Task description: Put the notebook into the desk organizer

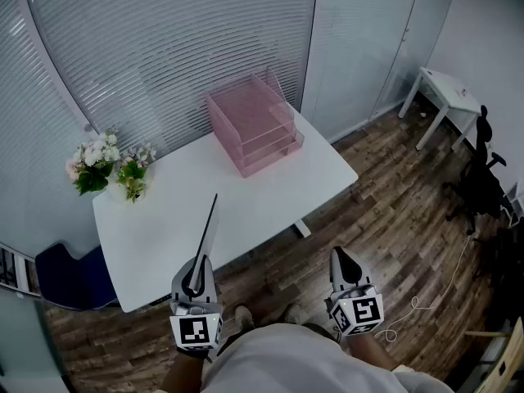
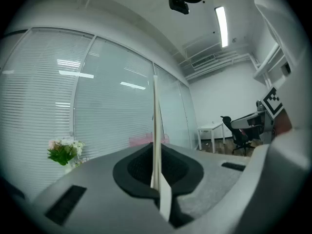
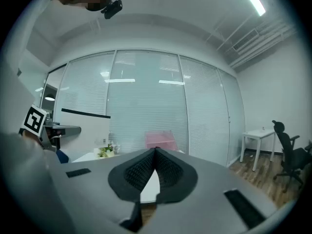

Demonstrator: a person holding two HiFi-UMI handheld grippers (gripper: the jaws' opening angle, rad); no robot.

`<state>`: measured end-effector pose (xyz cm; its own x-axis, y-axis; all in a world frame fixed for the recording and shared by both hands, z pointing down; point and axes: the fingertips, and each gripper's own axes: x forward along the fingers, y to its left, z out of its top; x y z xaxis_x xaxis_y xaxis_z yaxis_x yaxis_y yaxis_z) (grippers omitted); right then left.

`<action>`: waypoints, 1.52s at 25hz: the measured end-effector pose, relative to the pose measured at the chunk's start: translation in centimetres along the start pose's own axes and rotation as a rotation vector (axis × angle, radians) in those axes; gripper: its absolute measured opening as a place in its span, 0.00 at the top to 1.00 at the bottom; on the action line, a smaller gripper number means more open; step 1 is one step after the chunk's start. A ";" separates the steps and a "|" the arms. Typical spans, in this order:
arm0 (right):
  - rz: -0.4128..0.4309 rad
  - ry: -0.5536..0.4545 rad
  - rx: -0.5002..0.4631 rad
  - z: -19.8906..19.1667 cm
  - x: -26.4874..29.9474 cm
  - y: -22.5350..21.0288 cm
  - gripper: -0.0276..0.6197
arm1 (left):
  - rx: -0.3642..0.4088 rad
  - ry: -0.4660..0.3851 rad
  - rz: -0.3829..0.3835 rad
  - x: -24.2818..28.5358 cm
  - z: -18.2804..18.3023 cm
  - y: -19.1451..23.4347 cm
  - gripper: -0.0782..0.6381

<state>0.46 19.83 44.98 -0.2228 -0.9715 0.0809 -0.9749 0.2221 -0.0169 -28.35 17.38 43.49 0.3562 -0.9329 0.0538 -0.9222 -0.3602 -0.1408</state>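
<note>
Notebook (image 1: 207,236) stands edge-on, clenched in the left tongs (image 1: 196,273) above the near edge of the white table (image 1: 278,191). Right tongs (image 1: 345,262) are pressed together with nothing between them, off the table. The pink desk organizer (image 1: 254,125) sits at the table's far side, well apart from the notebook.

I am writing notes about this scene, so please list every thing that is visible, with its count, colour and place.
table: 1, white, centre
desk organizer: 1, pink, on the table's far right end
flowers: 1 bunch, white and pink, on the table's left end
notebook: 1, pale, edge-on above the table's near edge
low chair: 1, blue, left of the table
side table: 1, white, far right
office chair: 1, black, right
cable: 1, white, on the floor, right
left gripper: 1, grey, shut on the notebook
right gripper: 1, grey, shut, empty
</note>
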 end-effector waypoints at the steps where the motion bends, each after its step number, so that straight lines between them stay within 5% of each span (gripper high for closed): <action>1: 0.000 -0.002 0.002 0.0 0.0 -0.1 0.94 | 0.000 -0.003 -0.003 0.1 0.1 -0.1 0.87; 14: 0.000 -0.019 0.046 -0.2 -0.2 -3.2 0.94 | 0.004 0.004 0.012 1.6 0.6 -2.3 0.87; 25: 0.085 0.083 0.046 -4.3 1.0 -6.9 0.94 | -0.009 0.016 0.077 3.4 0.6 -4.7 0.87; 32: 0.118 0.083 0.044 -3.7 6.8 -5.8 0.94 | -0.001 -0.011 0.072 8.7 1.3 -1.7 0.87; 38: 0.060 0.111 0.002 -2.8 12.6 -7.5 0.94 | -0.030 -0.029 0.039 15.3 1.1 1.6 0.87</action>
<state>5.00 6.19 48.96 -0.2793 -0.9413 0.1895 -0.9598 0.2794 -0.0271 -24.19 2.54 42.96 0.3235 -0.9460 0.0202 -0.9394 -0.3237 -0.1128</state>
